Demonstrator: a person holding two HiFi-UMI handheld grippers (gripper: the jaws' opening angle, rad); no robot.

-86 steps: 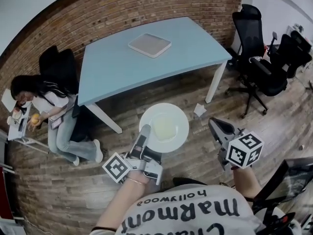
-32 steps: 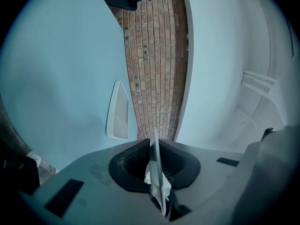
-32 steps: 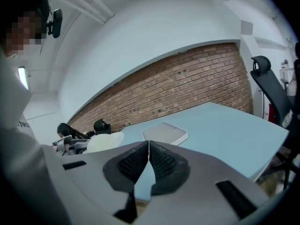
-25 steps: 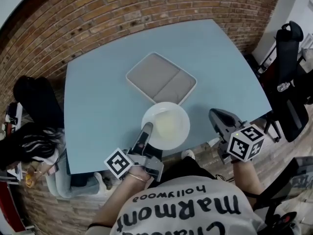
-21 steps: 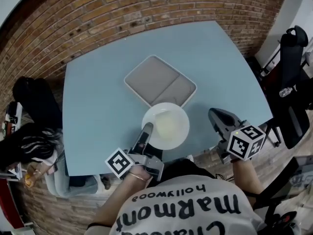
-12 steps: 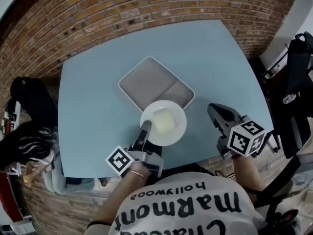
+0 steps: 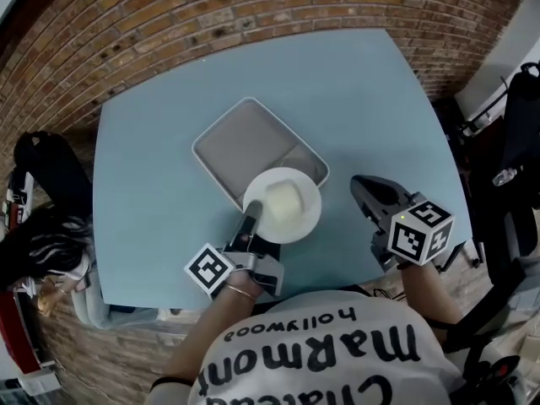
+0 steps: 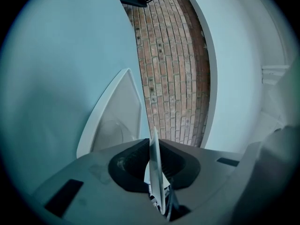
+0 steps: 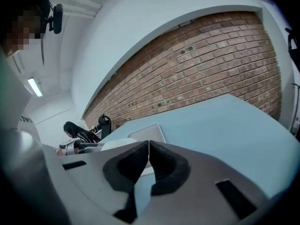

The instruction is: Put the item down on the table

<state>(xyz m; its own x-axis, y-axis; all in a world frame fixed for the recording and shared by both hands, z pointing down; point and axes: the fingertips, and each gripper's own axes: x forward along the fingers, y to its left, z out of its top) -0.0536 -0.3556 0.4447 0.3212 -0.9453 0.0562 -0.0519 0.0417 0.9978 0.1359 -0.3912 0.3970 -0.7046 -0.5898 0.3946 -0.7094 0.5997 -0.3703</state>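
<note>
A white round plate [image 7: 287, 205] is held by its near edge above the light blue table [image 7: 169, 201]. My left gripper [image 7: 251, 216] is shut on the plate's rim. In the left gripper view the plate's rim [image 8: 155, 170] shows edge-on as a thin white blade pinched between the jaws. The plate overlaps the near corner of a white square tray [image 7: 245, 146] with a grey inside. My right gripper [image 7: 364, 189] hangs over the table's right front part, jaws shut with nothing between them [image 9: 148, 154].
The tray [image 8: 119, 111] lies in the middle of the table, ahead of both grippers. A brick wall [image 7: 211, 11] runs behind the table. A seated person [image 7: 38, 251] is at the left, black office chairs [image 7: 519, 142] at the right.
The view has come over the table: the tray and table slid nearer and to the left. The plate stays gripped in the left gripper, now over the tray's near corner.
</note>
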